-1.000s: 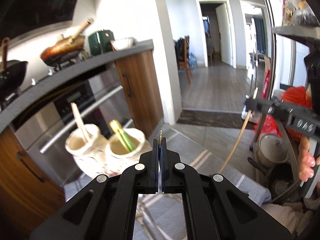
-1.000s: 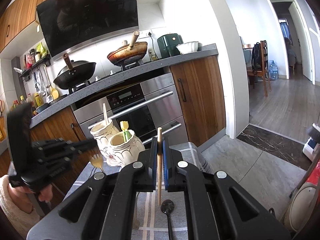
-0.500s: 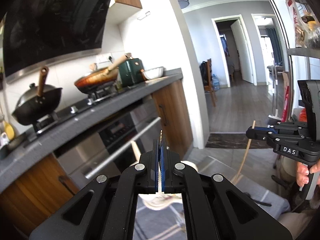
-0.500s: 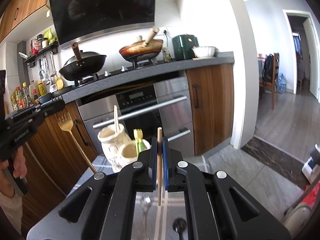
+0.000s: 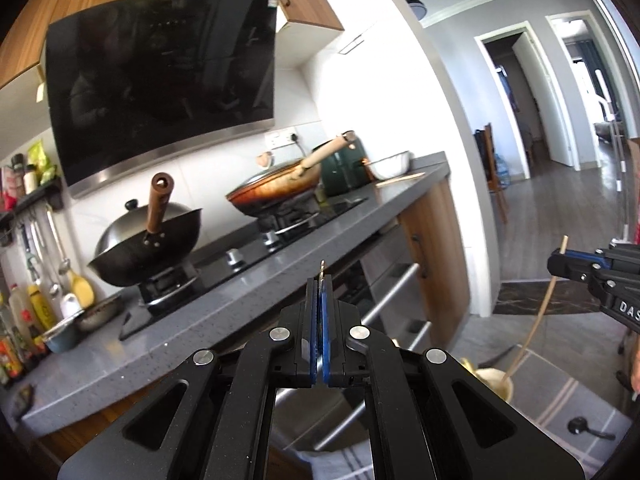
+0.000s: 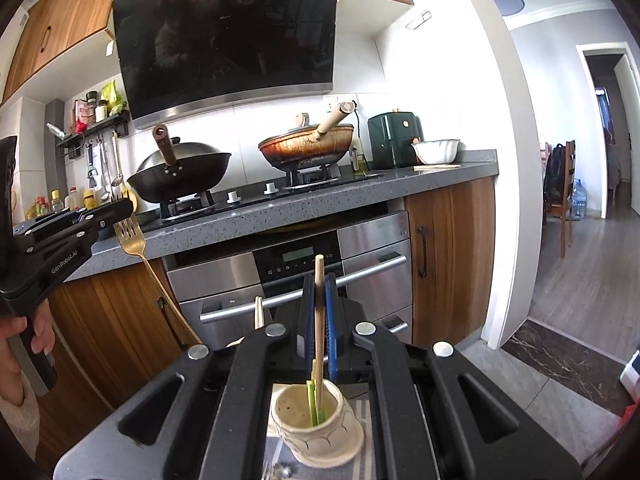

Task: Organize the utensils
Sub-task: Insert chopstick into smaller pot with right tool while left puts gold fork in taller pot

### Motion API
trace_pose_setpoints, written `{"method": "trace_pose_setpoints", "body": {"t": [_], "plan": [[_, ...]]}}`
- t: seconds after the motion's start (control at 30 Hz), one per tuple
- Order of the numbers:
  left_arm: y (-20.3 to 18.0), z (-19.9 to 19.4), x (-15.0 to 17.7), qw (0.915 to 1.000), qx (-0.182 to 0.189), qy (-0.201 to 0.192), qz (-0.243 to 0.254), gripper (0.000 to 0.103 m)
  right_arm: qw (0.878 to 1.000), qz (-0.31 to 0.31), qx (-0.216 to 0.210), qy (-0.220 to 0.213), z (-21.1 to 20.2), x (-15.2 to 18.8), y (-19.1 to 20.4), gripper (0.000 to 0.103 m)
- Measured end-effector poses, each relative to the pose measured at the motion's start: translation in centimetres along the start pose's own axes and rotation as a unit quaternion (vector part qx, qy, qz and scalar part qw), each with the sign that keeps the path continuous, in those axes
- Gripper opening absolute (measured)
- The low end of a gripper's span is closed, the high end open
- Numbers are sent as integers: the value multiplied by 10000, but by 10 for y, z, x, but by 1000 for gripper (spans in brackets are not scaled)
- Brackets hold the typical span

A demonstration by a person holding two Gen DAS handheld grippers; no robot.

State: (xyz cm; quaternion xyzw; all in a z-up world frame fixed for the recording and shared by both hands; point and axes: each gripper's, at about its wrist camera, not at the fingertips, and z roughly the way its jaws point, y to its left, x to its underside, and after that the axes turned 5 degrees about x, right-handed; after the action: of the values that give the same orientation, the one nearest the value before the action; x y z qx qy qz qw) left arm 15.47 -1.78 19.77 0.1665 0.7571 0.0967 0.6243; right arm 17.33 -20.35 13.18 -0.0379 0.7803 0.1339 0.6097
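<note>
Wooden and pale, a chopstick (image 6: pixel 319 312) stood clamped between the blue pads of the right gripper (image 6: pixel 319 320), its top rising above the jaws and its lower end reaching down toward a cream ceramic holder (image 6: pixel 316 432) seen below the fingers. That holder stood on a striped cloth (image 6: pixel 276 452) and held green sticks (image 6: pixel 314 404) leaning against its inner wall. Just left of the jaws, the tips of a second pair of chopsticks (image 6: pixel 259 312) poked up; what they stood in was hidden behind the gripper body.

Off to the left in the right wrist view, the left gripper (image 6: pixel 120 210) was pinched shut on a gold fork (image 6: pixel 134 240), tines up and handle slanting down to the right. In its own view only a thin metal edge showed above the closed pads of the left gripper (image 5: pixel 320 292).

Farther out, the grey counter (image 6: pixel 360 196) carried a black wok (image 6: pixel 180 178) with a lid on one burner and a brown pan (image 6: pixel 308 148) on the other, then a dark green appliance (image 6: pixel 394 140) and a white bowl (image 6: pixel 436 150), whose contents could not be seen.
</note>
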Motion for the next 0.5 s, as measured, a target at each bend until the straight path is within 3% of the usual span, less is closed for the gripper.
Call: {"method": "trace_pose_setpoints", "body": {"t": [0.23, 0.5], "plan": [[-3, 40, 20, 9995, -112, 218, -212, 2, 9993, -121, 232, 280, 33, 21, 4, 5], [-14, 66, 43, 9983, -51, 566, -150, 2, 9971, -20, 179, 745, 57, 43, -5, 5]]}}
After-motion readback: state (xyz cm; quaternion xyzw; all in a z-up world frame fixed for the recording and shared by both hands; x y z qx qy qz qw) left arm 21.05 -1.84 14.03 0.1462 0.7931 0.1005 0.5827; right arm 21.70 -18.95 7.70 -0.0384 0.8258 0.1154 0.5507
